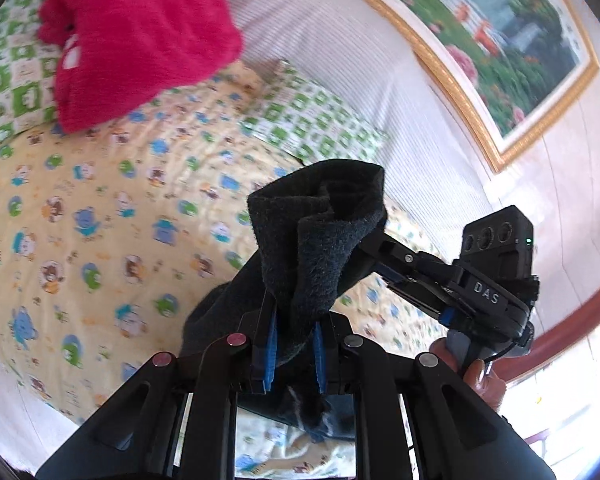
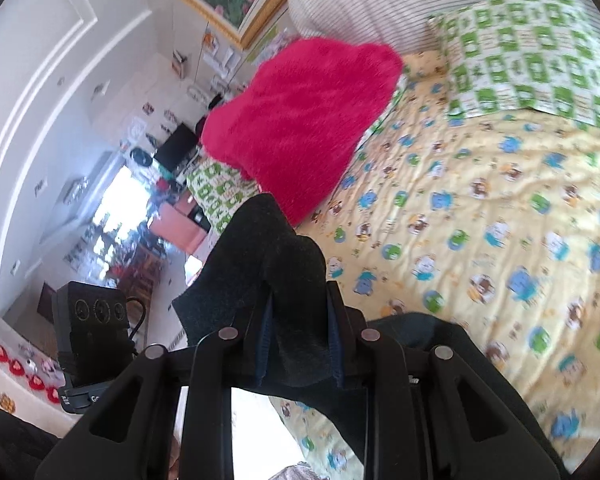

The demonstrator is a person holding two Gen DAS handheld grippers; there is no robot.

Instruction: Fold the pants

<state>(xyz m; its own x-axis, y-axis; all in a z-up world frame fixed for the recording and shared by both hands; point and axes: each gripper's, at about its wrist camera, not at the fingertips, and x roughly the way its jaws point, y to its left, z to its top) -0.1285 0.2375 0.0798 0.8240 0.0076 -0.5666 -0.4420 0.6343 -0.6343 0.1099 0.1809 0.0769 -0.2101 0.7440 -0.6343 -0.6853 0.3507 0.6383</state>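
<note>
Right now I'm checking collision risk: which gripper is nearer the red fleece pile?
Hard to tell. Left gripper and right gripper both hold the pants, apart from the red fleece pile.

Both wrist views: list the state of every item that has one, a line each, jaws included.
Left gripper: jaws shut on dark pants, held above the bed.
Right gripper: jaws shut on the same pants.
Dark pants: bunched, lifted, not yet folded flat.
Pink fleece garment: heaped on the bed near the pillows.
Green-checked pillow: lying flat at the headboard.
Yellow cartoon bedsheet: spread out, slightly wrinkled.
</note>
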